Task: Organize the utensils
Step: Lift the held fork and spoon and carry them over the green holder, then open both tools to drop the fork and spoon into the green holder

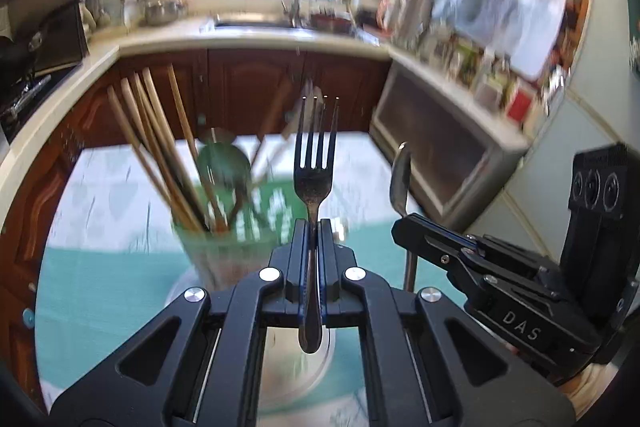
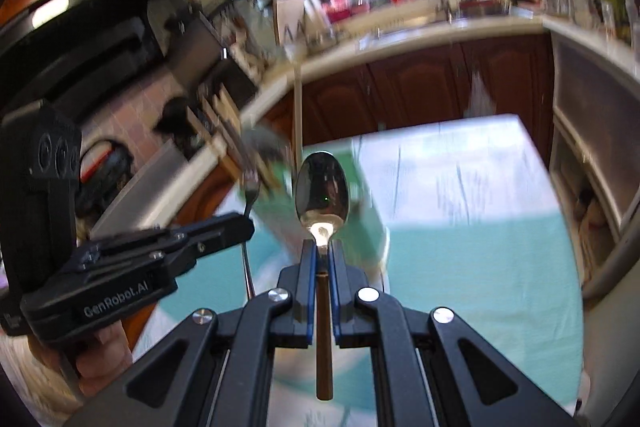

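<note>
left tool (image 1: 313, 227): nearest in the left wrist view, its jaws clamped on the neck of a fork, handle running back between the pads
fork (image 1: 314, 163): steel, four tines pointing up and away, a dark speckled patch on the head; held in the air above the bench, touching nothing else
right tool (image 2: 320, 247): jaws closed on a spoon just below the bowl; in the left wrist view it shows at the right edge, side on
spoon (image 2: 322, 193): polished steel bowl facing the camera, bright glint at its base, a brown handle trailing back under the pads; also off the bench
steel plate (image 1: 296, 363): round and shiny, lying on the bench under the left tool; blur hides whether anything lies on it
holder (image 1: 236, 227): green patterned cup standing on the bench just beyond the plate, blurred
chopsticks (image 1: 156, 147): several wooden ones standing in the holder, leaning left, with what looks like a ladle or large spoon beside them
bench (image 1: 100, 291): covered in a teal and white cloth, kitchen counter and sink well beyond
done so far: some utensils already stand in the holder; fork and spoon are both picked up
left to do: by my judgement, carry each over the holder and drop it in handle first, then whatever else remains
</note>
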Tool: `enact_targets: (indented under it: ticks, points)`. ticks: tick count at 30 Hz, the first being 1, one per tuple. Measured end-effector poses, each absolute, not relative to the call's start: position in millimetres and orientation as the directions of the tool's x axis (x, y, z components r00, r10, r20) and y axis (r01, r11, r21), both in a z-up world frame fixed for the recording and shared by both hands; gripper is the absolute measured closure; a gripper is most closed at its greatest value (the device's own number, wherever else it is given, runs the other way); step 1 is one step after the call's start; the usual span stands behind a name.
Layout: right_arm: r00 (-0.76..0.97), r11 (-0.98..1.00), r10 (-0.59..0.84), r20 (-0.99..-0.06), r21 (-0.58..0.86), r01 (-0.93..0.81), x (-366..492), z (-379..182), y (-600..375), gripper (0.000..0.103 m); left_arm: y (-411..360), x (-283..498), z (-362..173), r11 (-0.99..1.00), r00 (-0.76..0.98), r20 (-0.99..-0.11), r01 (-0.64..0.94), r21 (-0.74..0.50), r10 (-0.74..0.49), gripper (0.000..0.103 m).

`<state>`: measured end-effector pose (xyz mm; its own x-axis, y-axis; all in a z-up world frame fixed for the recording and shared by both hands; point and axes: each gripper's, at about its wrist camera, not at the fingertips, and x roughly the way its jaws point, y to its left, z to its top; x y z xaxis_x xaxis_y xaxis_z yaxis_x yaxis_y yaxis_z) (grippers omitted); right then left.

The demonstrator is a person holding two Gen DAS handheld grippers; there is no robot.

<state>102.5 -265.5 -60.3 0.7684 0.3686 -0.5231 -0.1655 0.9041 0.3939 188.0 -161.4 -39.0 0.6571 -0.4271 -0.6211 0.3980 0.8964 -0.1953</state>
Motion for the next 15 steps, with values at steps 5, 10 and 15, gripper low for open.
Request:
enact_targets:
  ticks: [5,10,15]
  points:
    - [0.854,0.901,0.353,-0.384,0.384,-0.199,134,-41,-265,0.097,-144,221,-12,0.904,0.764,-0.485,0.36,-0.229,-0.427,0.101]
    - [0.896,0.911,0.334,-0.292,0.342,-0.228,161,-47,-259,0.097,-141,249,-8,0.912,0.824,-0.392,0.355,-0.203,-0.408,0.101]
    - [0.912,0.93,0.314,-0.263,0.278,-0.24,178,-60,-250,0.097,-151,261,-30,0.926,0.855,-0.354,0.349,-0.148,-0.379,0.101]
